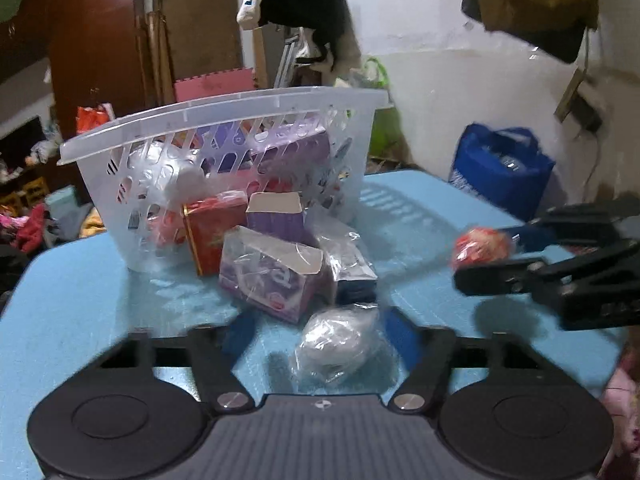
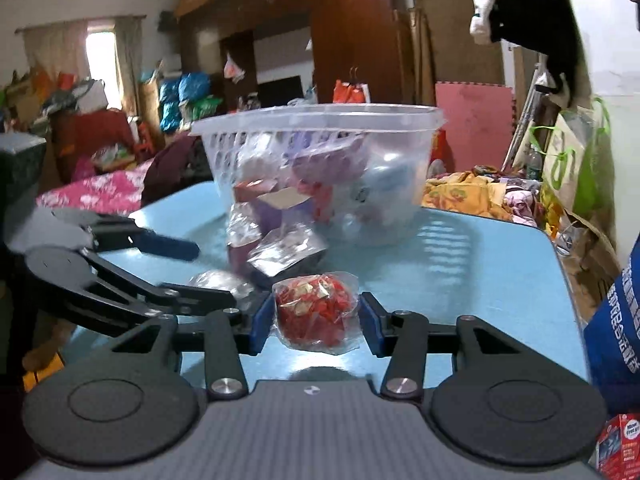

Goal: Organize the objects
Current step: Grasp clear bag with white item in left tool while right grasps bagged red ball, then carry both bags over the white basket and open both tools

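A red wrapped ball (image 2: 316, 312) is held clear of the table (image 2: 480, 280) between the right gripper's (image 2: 316, 322) closed-in pads, the left gripper (image 1: 316, 328) spread wide around a clear-wrapped bundle (image 1: 336, 344), so carriage over the basket (image 2: 316, 116) rim is judged next.

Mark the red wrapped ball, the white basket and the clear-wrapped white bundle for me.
red wrapped ball (image 2: 316, 312): right wrist view, middle of its red face.
white basket (image 1: 224, 110): left wrist view, front rim.
clear-wrapped white bundle (image 1: 338, 342): left wrist view, its centre.

Left gripper (image 1: 316, 330) low, jaws wide apart — right gripper (image 2: 316, 318) raised, jaws narrowed, something clamped between.
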The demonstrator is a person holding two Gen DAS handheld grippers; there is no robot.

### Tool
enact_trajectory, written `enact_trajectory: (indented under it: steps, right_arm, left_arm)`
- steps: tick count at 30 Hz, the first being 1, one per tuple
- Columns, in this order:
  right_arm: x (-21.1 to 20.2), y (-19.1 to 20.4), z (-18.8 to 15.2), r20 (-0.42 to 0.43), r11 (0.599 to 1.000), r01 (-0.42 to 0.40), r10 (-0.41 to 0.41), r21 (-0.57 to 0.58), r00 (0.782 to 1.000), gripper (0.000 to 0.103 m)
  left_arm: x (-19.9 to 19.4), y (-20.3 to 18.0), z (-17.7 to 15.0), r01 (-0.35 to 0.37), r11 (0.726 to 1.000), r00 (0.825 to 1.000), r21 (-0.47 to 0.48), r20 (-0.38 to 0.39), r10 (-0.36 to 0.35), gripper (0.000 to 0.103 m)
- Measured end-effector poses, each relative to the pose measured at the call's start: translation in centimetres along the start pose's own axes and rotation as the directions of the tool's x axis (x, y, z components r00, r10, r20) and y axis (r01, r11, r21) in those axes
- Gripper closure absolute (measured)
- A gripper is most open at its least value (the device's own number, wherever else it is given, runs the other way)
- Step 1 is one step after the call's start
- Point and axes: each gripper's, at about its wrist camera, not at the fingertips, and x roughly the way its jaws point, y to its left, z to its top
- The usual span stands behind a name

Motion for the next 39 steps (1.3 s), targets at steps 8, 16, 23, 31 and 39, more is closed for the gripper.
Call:
enact_trajectory:
  steps: [8,16,23,31,39]
  right_arm:
    - [-1.0,0.7,0.3,0.049,0.999,0.009,-0.007,-0.031,0.999,0.052]
    - [-1.0,0.5,0.6,0.067,1.000,0.011,-0.010,-0.015,0.998,0.052]
    - [-1.5,0.8,1.5,0.101,1.000,0.007,-0.005,-0.015,0.995,0.053]
    - [-1.6,1.3,6.1,0.167,0.999,-0.004,0.010,-0.033,0.986,0.053]
    - [3.9,1.5,14.0,0.145,0.995,0.066,-0.055,-0.074,0.988,0.053]
  left_arm:
    - [-0.6,-0.8,-0.3,-0.079,0.997,0.996,0.003,0.043,0.079,0.056]
    - [-2.9,-0.2,-0.1,-0.102,0.994,0.989,-0.026,0.106,0.105,0.057]
    - [-3.6,0.5,0.3,-0.108,0.993,0.985,-0.039,0.131,0.112,0.057]
    - [-5.8,2.5,3.1,-0.064,0.996,0.977,-0.061,0.198,0.075,0.057]
    - [-3.5,8.0,13.1,-0.157,0.978,0.962,-0.137,0.203,0.183,0.057]
